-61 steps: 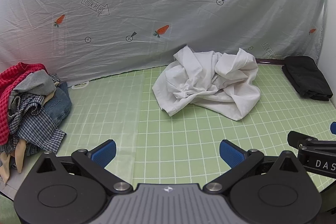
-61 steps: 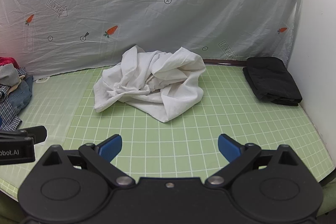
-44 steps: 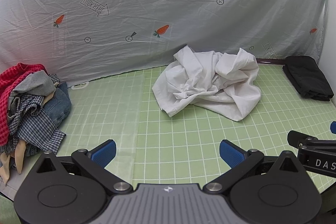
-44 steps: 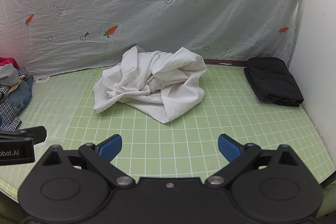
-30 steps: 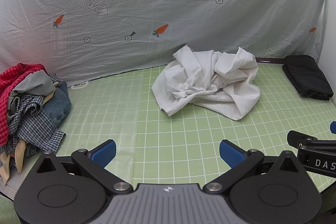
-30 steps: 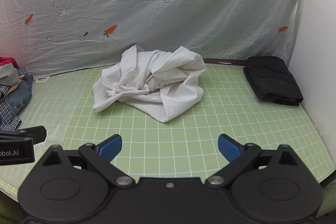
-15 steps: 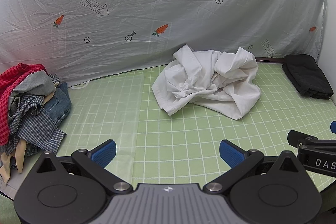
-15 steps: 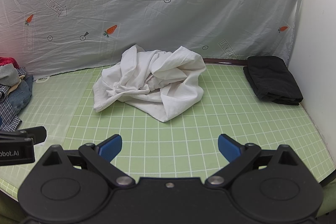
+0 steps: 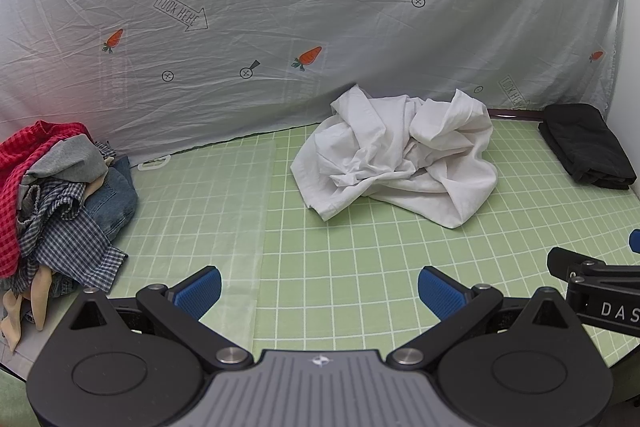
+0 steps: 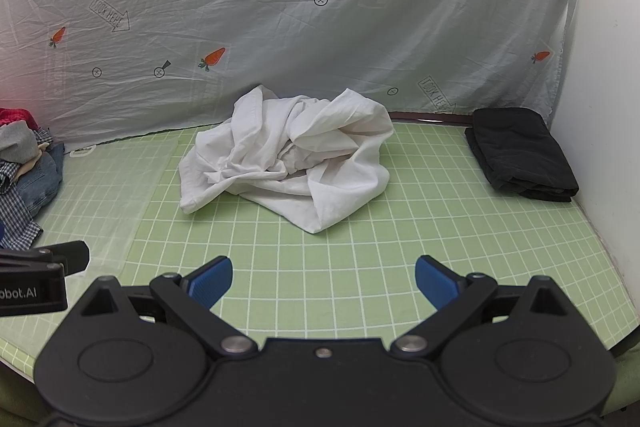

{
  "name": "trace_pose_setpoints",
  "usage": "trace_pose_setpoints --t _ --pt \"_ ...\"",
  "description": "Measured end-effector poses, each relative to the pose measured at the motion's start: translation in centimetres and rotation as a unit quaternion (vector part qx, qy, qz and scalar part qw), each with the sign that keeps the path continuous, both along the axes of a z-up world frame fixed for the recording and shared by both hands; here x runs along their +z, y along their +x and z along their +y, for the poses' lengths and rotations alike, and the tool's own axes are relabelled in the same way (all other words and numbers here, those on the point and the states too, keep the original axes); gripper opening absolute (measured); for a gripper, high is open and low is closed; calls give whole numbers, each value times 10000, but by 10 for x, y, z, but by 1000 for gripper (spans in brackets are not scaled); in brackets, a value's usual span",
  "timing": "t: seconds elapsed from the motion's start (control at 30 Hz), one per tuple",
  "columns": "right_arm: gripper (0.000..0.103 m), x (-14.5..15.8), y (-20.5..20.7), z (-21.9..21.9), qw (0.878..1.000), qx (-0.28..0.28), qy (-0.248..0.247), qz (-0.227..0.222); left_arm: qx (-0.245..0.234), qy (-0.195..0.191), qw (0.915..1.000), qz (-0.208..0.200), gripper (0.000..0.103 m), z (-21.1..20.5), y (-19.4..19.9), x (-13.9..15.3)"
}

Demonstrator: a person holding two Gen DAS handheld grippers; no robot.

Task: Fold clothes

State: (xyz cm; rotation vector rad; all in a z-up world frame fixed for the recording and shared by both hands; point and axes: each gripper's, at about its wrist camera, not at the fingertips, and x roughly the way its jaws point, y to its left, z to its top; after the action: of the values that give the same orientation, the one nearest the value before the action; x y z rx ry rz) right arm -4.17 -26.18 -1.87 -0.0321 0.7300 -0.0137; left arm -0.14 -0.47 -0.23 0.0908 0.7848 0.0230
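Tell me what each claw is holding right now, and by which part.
Nothing is held. The left claw and right claw are both open, short of the white garment on the mat.

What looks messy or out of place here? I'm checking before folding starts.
The white garment lies crumpled mid-mat, and the clothes pile at the left edge is a jumble. The black garment is neatly folded.

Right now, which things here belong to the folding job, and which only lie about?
For the job:
- crumpled white garment
- unfolded clothes pile
- folded black garment
- left gripper and right gripper, both open

Lying about:
- green grid mat
- carrot-print backdrop sheet
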Motion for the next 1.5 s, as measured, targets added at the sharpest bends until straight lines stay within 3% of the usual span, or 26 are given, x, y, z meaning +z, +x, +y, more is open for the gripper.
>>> trace_pose_setpoints --t 0.5,0.9,1.17,1.33,1.5 --pt "99 -2 35 -13 10000 40 36 -59 94 52 9999 -57 103 -13 28 -3" --pt "99 -10 104 -39 9998 -149 57 -100 181 -12 9998 6 103 -26 103 -17" --pt "97 -36 190 -55 9989 -468 -24 -96 567 -143 9978 298 103 -12 194 -56" --pt "92 -67 254 -64 9973 -686 -241 47 689 -277 9937 834 103 0 236 -99" --pt "80 -102 309 -72 9971 -700 -220 184 790 -418 9862 1391 99 12 277 -144"
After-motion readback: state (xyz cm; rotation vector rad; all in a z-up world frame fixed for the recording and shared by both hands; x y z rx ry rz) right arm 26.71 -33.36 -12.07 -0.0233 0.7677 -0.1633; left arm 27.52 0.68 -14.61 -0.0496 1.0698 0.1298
